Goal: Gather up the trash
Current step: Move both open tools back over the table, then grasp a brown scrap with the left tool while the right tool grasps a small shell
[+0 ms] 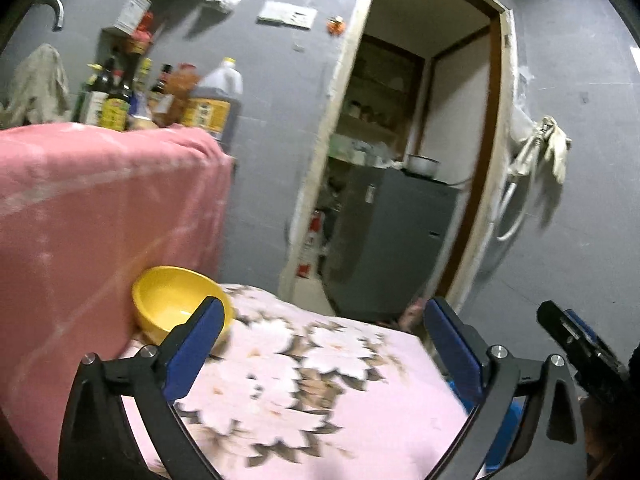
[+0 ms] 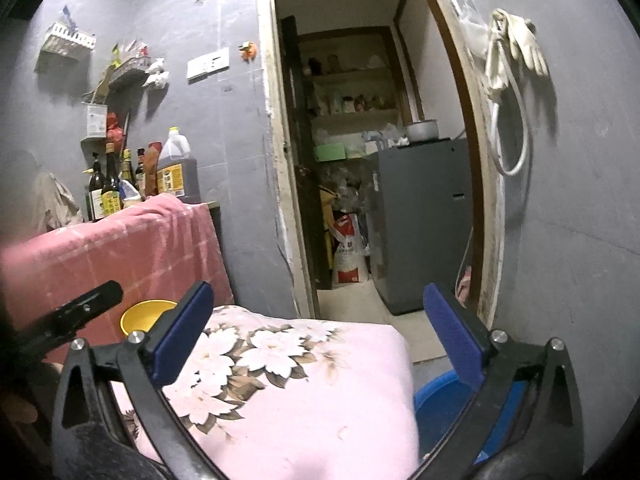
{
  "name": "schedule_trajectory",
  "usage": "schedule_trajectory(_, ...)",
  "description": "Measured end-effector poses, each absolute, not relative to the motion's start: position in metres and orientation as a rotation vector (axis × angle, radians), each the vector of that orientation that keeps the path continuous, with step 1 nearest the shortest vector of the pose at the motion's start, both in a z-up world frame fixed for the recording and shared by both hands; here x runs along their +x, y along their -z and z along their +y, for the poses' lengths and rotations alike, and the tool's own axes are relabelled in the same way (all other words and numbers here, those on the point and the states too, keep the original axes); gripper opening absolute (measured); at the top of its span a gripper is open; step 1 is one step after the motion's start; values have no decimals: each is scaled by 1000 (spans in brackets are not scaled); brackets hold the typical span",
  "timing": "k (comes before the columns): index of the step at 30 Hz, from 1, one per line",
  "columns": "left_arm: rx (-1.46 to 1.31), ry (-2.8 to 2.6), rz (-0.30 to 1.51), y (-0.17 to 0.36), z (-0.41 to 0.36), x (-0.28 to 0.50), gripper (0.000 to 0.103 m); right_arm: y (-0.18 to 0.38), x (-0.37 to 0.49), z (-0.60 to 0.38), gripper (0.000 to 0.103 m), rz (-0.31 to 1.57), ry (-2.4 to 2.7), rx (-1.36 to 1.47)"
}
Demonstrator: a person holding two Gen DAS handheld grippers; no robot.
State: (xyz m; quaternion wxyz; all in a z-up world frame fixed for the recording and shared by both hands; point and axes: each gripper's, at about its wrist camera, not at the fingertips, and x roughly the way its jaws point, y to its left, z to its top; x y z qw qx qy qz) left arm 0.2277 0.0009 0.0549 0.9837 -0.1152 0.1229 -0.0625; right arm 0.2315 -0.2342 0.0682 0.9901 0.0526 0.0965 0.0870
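Observation:
My left gripper stands open over a table covered with a pink floral cloth, with nothing between its blue pads. My right gripper is open too, above the same floral cloth, and holds nothing. A yellow bowl sits at the table's far left corner, just beyond the left gripper's left finger; the bowl also shows in the right wrist view. A blue tub sits low, beside the table's right edge. No loose trash shows on the cloth.
A pink blanket drapes over a tall surface left of the table, with several sauce bottles behind it. Ahead, an open doorway leads to a grey cabinet and a sack. Gloves hang on the right wall.

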Motion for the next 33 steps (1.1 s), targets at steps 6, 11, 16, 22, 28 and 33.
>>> schedule_trajectory(6,-192,57,229,-48,23,219,98,-65,235,-211,103,178,-221,94)
schedule_trajectory(11,-184,32,226,-38,31,218,98,-58,239,-195,103,179,-260,66)
schedule_trajectory(16,-180,16,256,-25,36,227,98,-46,250,-183,103,203,-290,21)
schedule_trajectory(22,-186,6,304,-9,38,243,98,-21,274,-177,103,299,-308,-34)
schedule_trajectory(28,-173,-15,364,4,37,263,98,3,305,-176,103,419,-336,-57)
schedule_trajectory(33,-201,-11,443,17,41,283,98,21,329,-176,95,518,-367,-68)
